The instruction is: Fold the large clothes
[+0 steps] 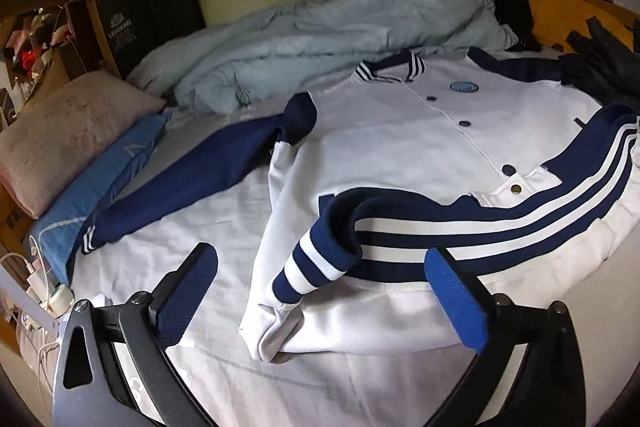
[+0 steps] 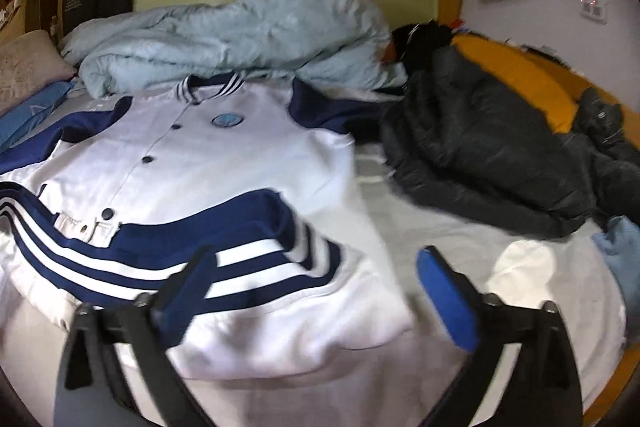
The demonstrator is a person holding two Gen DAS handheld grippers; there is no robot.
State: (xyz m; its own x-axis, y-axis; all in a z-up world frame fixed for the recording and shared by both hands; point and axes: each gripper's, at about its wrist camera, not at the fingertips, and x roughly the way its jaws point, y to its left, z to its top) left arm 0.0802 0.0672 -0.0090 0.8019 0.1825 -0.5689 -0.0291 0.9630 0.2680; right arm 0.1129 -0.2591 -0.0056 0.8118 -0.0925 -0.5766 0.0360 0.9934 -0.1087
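Observation:
A white jacket (image 1: 400, 131) with navy shoulders and dark snaps lies face up on the bed sheet (image 1: 180, 247). Its striped navy-and-white hem band (image 1: 500, 211) is folded up over the lower front. One navy sleeve (image 1: 192, 179) stretches out to the left. My left gripper (image 1: 320, 255) hangs open over the jacket's near left corner, where the striped band curls. In the right wrist view the jacket (image 2: 200, 163) fills the left half. Above its near right corner and the band (image 2: 160, 251), my right gripper (image 2: 316, 255) stands open. Neither gripper holds fabric.
A crumpled light blue duvet (image 1: 320, 27) lies behind the jacket. A pink pillow (image 1: 68, 131) and a blue one (image 1: 100, 187) lie at the left. A dark padded coat (image 2: 480, 167) lies right on an orange cover (image 2: 520, 75). Chargers and cables (image 1: 40, 287) crowd the left bed edge.

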